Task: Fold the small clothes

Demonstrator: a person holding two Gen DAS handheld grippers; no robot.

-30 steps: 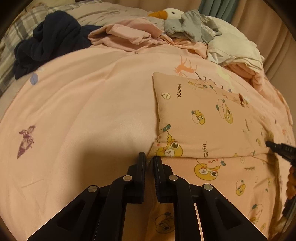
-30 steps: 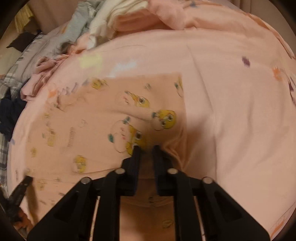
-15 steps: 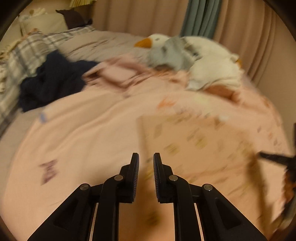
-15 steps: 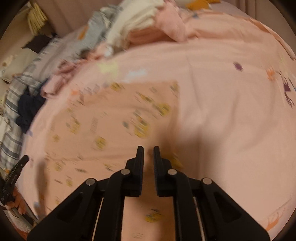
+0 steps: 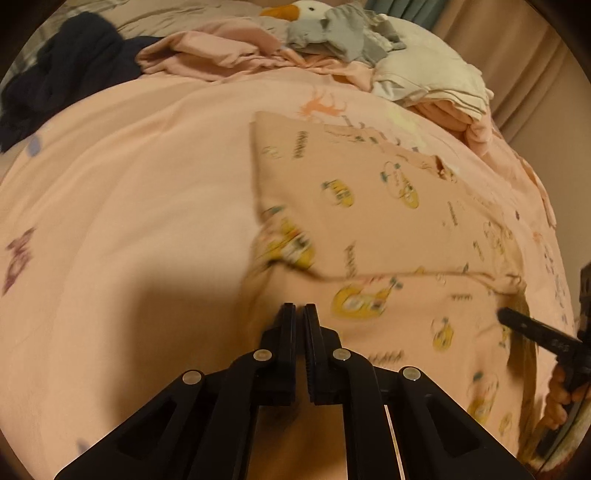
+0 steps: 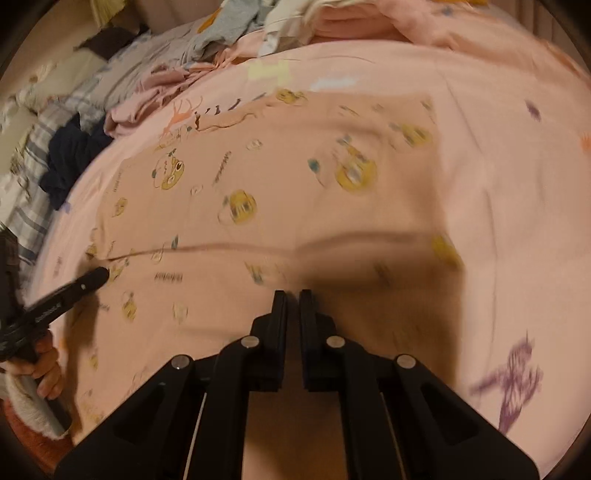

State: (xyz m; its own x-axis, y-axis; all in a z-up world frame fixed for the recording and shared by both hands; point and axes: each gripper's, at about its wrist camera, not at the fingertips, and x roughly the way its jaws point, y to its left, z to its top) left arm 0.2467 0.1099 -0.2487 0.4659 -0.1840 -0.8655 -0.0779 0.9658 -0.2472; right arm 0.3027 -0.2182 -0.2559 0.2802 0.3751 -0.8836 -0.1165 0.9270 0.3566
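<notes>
We see the pink garment with yellow cartoon prints (image 5: 388, 229) lying flat on the pink bedspread (image 5: 129, 184), folded, its fold edge running across just ahead of both tongs. From the left gripper (image 5: 299, 308) the garment spreads from 12 to 3 o'clock; from the right gripper (image 6: 291, 293) it spreads from 9 to 12 o'clock. Left gripper: jaws closing, only a sliver of gap, tips over the garment's near layer, whether cloth is pinched we cannot tell. Right gripper: jaws closing to nearly together, tips at the garment's near part, grip also unclear. Each view shows the other gripper at its side edge with a hand on its handle. Frames are blurred. At 12 o'clock in the left view: goose plush (image 5: 295, 9), grey clothes (image 5: 343, 37), white clothes (image 5: 432, 77), dark navy garment (image 5: 66, 70) at 10 o'clock, curtains (image 5: 524, 55) behind.
</notes>
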